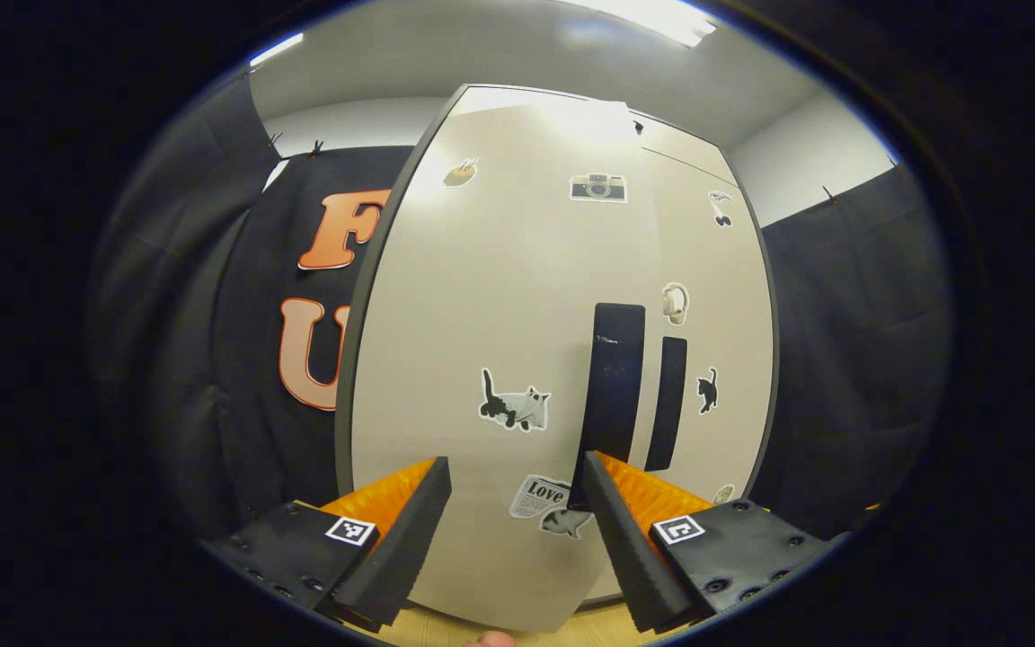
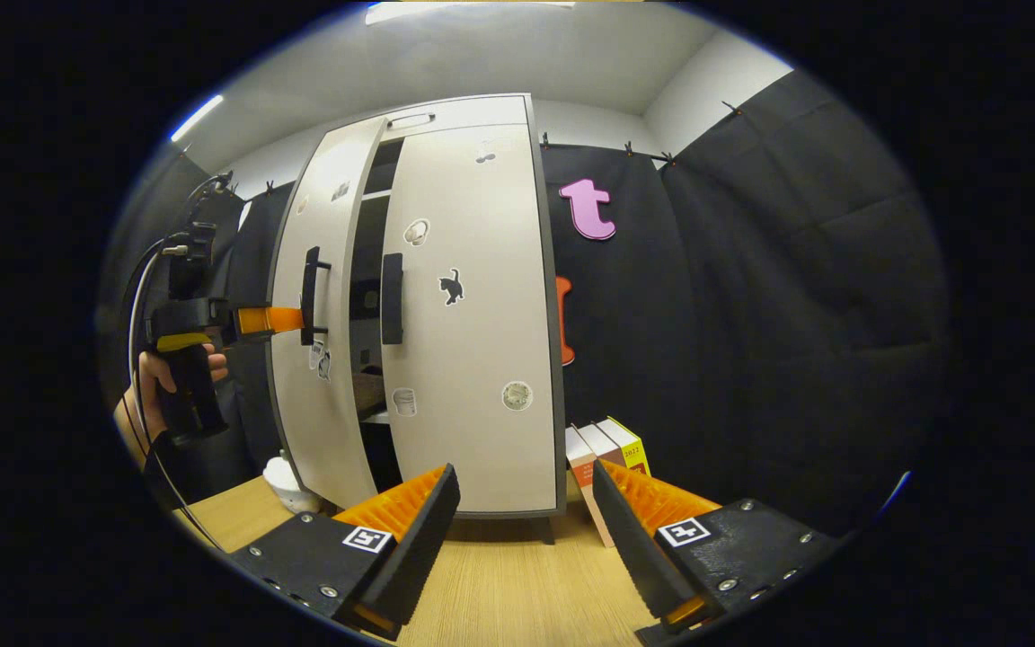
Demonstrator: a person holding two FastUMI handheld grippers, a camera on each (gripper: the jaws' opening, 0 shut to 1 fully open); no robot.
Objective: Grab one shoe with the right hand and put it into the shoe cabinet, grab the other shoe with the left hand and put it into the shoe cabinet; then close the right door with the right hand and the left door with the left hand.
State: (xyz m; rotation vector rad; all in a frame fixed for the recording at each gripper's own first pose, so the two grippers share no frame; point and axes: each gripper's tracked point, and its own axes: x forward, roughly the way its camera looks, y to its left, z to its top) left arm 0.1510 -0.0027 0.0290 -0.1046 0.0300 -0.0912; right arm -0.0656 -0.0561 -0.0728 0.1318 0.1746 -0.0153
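A: Why is the left gripper (image 2: 288, 319) so close to the left door (image 1: 499, 359)?

B: I think it is there to push the door closed. In the right gripper view its tips are at the dark handle (image 2: 309, 296) of that door, and a hand (image 2: 154, 382) holds it from behind. The door is not yet flat; a dark gap stays between it and the right door (image 2: 473, 359).

A: Is the left gripper holding the handle?

B: No, I do not believe so. In the left gripper view its fingers are spread apart, with only the door surface between them. One finger (image 1: 612, 503) is just under the handle (touching or only near, I cannot tell).

A: And the right gripper (image 2: 522, 530)?

B: It hangs back from the cabinet (image 2: 459, 112), over the wooden floor (image 2: 517, 593), open and with nothing between its fingers. The right door in front of it looks already shut, so I judge its part is finished.

A: Where are the shoes?

B: Probably inside the cabinet. Through the gap there is something dark on a shelf, but it is too small to name. A white object (image 2: 288, 481) lies on the floor beside the left door; I cannot say what it is.

A: And the boxes (image 2: 607, 458)?

B: They stand at the cabinet's right side, against the cloth wall, outside of the doors' way.
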